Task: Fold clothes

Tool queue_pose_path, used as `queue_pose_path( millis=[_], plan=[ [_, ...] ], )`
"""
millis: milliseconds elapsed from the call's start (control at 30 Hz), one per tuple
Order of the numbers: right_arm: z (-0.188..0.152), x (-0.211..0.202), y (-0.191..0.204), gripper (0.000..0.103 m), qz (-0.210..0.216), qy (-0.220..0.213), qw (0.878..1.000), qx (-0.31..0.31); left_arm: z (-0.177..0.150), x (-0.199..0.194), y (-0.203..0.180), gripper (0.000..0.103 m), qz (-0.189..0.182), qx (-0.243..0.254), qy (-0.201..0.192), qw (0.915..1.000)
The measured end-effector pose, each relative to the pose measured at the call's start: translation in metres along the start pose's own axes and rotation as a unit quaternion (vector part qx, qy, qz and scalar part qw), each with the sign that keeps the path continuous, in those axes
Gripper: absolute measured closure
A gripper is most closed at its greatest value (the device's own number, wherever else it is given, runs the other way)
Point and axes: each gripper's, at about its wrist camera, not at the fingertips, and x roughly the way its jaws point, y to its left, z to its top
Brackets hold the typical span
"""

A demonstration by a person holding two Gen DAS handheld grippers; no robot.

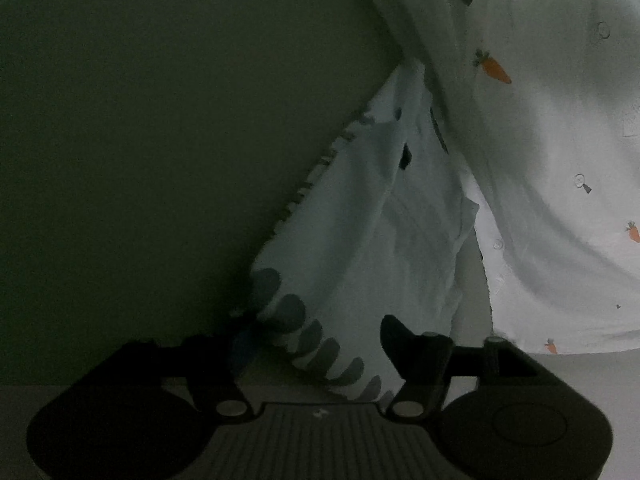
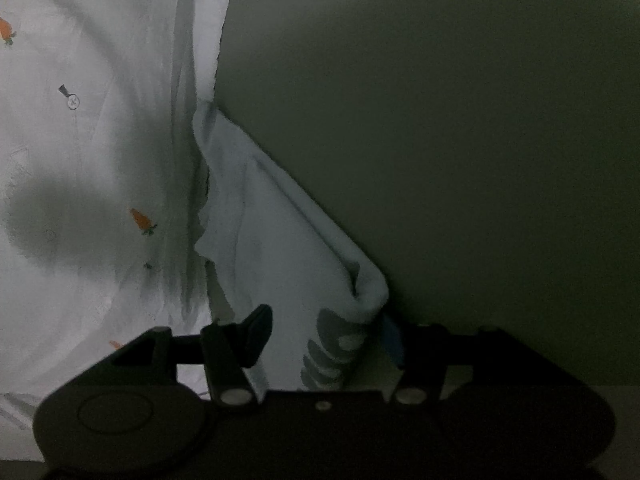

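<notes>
A pale blue-white garment (image 1: 360, 240) with a grey scalloped print runs from between my left gripper (image 1: 316, 336) fingers up into the view. The left gripper is shut on its lower edge. In the right wrist view the same pale garment (image 2: 272, 248) passes between the fingers of my right gripper (image 2: 328, 332), which is shut on its corner by the grey print. A white shirt with small carrots and buttons (image 1: 540, 140) lies beside it, and shows at the left of the right wrist view (image 2: 88, 160).
A dark olive surface (image 1: 160, 140) fills the left of the left wrist view and the right of the right wrist view (image 2: 460, 140). The scene is dim. A pale surface (image 1: 580, 372) shows at the lower right.
</notes>
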Motion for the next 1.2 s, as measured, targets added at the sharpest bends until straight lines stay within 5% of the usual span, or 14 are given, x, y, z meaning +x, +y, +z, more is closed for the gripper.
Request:
queue_pose_path(
  millis=[133, 167, 200, 300, 800, 1200],
  plan=[
    [0.001, 0.006, 0.008, 0.057, -0.012, -0.007, 1.0, -0.017, 0.001, 0.005, -0.009, 0.03, -0.004, 0.02, -0.009, 0.9998],
    [0.002, 0.007, 0.009, 0.068, -0.012, -0.009, 1.0, -0.017, 0.002, 0.006, -0.009, 0.035, -0.003, 0.018, -0.014, 0.9997],
    [0.003, 0.008, 0.009, 0.079, -0.011, -0.01, 1.0, -0.015, 0.004, 0.008, -0.009, 0.049, 0.005, 0.014, -0.018, 0.9997],
    [0.005, 0.008, 0.005, 0.089, 0.0, -0.007, 1.0, 0.003, 0.007, 0.009, -0.002, 0.079, 0.016, -0.01, -0.023, 0.9995],
    [-0.013, -0.074, 0.057, 0.092, 0.134, -0.029, 0.989, -0.057, -0.024, -0.074, -0.061, 0.088, -0.09, 0.064, -0.123, 0.9863],
    [-0.073, -0.186, -0.003, 0.092, 0.088, 0.043, 0.994, 0.044, -0.147, -0.16, -0.024, 0.089, -0.04, 0.044, -0.095, 0.9937]
  ],
)
